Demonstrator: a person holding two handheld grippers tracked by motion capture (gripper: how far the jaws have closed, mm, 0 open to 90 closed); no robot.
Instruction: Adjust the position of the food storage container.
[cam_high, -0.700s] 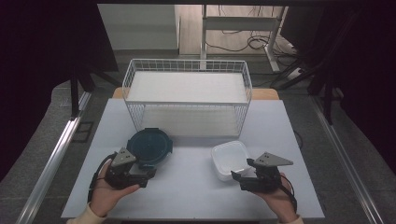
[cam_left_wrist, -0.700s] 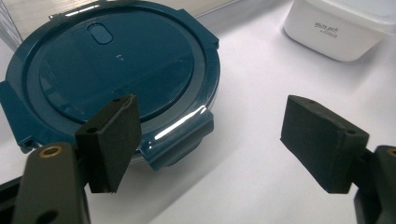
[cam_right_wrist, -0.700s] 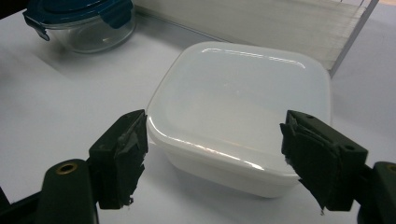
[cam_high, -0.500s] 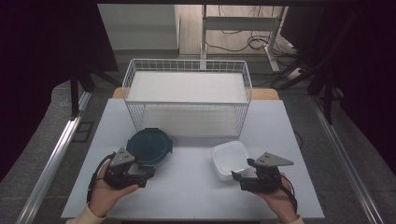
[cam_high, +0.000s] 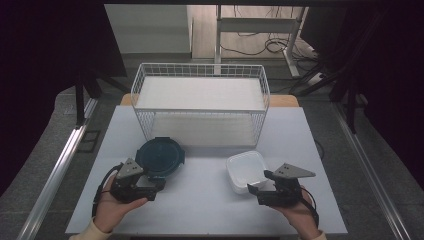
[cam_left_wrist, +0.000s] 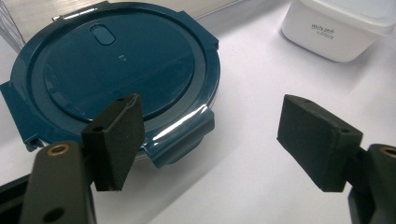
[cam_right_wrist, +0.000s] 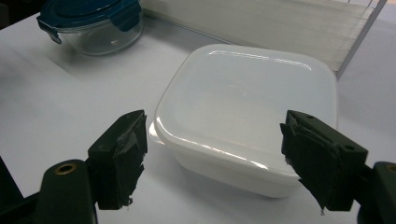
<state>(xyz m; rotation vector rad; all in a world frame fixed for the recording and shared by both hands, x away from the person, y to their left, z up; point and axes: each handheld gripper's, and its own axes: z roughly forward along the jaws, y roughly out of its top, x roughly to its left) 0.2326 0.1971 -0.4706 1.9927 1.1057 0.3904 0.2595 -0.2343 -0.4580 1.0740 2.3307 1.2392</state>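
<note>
A round glass container with a dark blue clip lid (cam_high: 159, 157) sits on the white table (cam_high: 200, 205), left of centre. My left gripper (cam_high: 156, 182) is open just in front of it; in the left gripper view its left pad (cam_left_wrist: 116, 135) overlaps the lid's near rim (cam_left_wrist: 126, 65) without pressing on it. A white square lidded box (cam_high: 245, 170) sits to the right. My right gripper (cam_high: 256, 188) is open at the box's near edge. In the right gripper view the box (cam_right_wrist: 247, 102) lies ahead between the spread jaws, untouched.
A white wire basket (cam_high: 200, 100) stands at the back of the table, behind both containers. Metal rails and dark floor flank the table. In the right gripper view the blue-lidded container (cam_right_wrist: 93, 23) is far off at the upper left.
</note>
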